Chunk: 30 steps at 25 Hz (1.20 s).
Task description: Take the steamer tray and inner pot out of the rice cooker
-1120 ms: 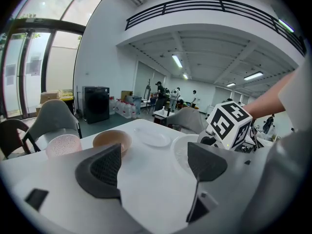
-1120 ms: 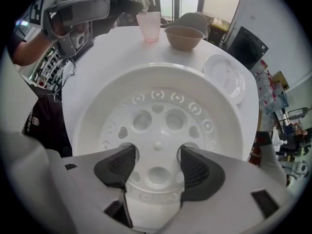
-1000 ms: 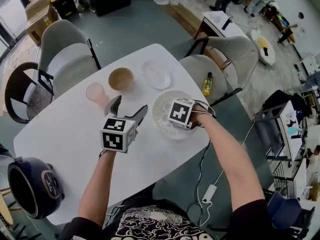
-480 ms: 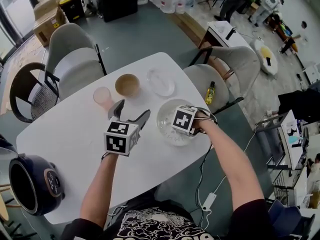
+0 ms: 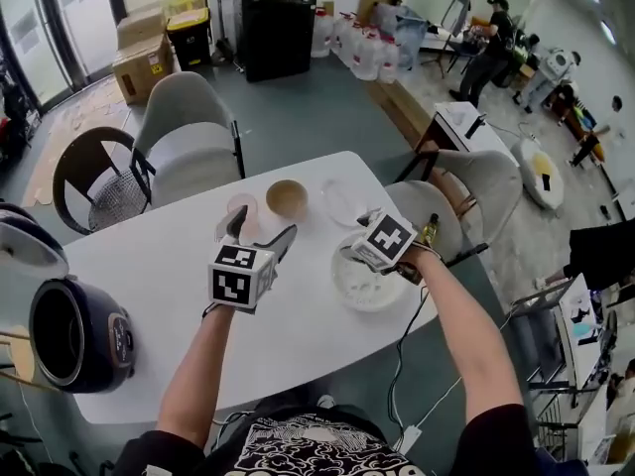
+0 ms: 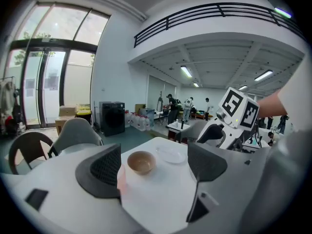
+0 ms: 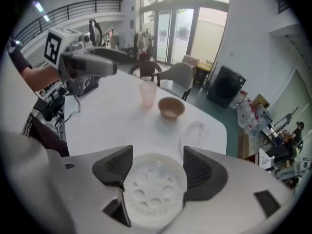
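The white perforated steamer tray (image 5: 369, 284) lies flat on the white table (image 5: 149, 266), near its right edge. My right gripper (image 5: 355, 249) hangs above the tray's far rim, pointing steeply down. In the right gripper view the tray (image 7: 153, 189) shows between the open jaws of my right gripper (image 7: 157, 172), well below them and untouched. My left gripper (image 5: 260, 228) is held over the middle of the table, open and with nothing in it (image 6: 156, 167). The dark rice cooker (image 5: 74, 335) sits at the table's near left with its lid (image 5: 30, 246) up; its opening is dark.
A brown bowl (image 5: 287, 197), a pink cup (image 5: 241, 209) and a clear plate (image 5: 342, 204) stand at the table's far side. Grey chairs (image 5: 189, 117) ring the table. A yellow bottle (image 5: 429, 231) rests on the right chair. People move about far back right.
Both grippers have risen. The right one has lifted off the steamer tray, which stays on the table. The head view has tilted up, so more of the room shows.
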Available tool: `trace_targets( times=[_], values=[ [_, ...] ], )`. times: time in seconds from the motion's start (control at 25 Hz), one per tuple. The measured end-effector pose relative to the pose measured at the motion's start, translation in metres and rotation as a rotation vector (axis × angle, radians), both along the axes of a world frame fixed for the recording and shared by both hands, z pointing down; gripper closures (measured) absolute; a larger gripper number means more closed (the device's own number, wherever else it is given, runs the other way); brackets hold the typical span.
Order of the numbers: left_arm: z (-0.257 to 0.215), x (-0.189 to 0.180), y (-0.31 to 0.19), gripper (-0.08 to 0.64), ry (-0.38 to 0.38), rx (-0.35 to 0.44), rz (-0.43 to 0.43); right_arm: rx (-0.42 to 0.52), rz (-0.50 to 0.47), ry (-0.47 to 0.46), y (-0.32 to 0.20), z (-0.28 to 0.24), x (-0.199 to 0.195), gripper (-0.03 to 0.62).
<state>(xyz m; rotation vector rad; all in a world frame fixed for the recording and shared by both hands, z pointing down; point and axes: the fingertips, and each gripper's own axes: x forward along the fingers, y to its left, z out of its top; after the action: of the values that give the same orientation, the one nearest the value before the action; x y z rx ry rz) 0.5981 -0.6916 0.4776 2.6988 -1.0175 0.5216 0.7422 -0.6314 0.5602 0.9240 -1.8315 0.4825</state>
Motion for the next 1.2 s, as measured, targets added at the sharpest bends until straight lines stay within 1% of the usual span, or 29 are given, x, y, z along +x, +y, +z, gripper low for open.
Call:
trace_targets(
  times=[0.12,0.24,0.32,0.4,0.56,0.76,0.88,1.04,1.2],
  values=[
    [-0.028,-0.042,0.002,0.135,0.002,0.039,-0.073,0.128,0.001,-0.079,-0.016,-0.048,-0.035,0.251],
    [-0.049,-0.104,0.011,0.134,0.000,0.081,-0.170,0.246,-0.035,-0.159,-0.023,-0.089,-0.092,0.250],
    [-0.062,-0.140,0.028,0.135,-0.003,0.108,-0.223,0.313,-0.056,-0.215,-0.015,-0.114,-0.128,0.249],
    [-0.078,-0.162,0.050,0.135,-0.003,0.136,-0.277,0.369,-0.074,-0.273,-0.001,-0.139,-0.151,0.247],
    [-0.094,-0.184,0.100,0.135,-0.007,0.175,-0.383,0.467,-0.137,-0.362,0.032,-0.173,-0.175,0.247],
    [-0.106,-0.239,0.175,0.135,-0.018,0.203,-0.501,0.545,-0.168,-0.478,0.089,-0.200,-0.223,0.247],
    [-0.110,-0.277,0.229,0.135,-0.026,0.214,-0.592,0.584,-0.216,-0.525,0.129,-0.214,-0.255,0.247],
    [-0.119,-0.315,0.292,0.134,-0.037,0.229,-0.688,0.633,-0.269,-0.590,0.177,-0.237,-0.291,0.247],
    [-0.116,-0.373,0.369,0.135,-0.052,0.233,-0.781,0.646,-0.343,-0.644,0.239,-0.243,-0.352,0.248]
  ],
)
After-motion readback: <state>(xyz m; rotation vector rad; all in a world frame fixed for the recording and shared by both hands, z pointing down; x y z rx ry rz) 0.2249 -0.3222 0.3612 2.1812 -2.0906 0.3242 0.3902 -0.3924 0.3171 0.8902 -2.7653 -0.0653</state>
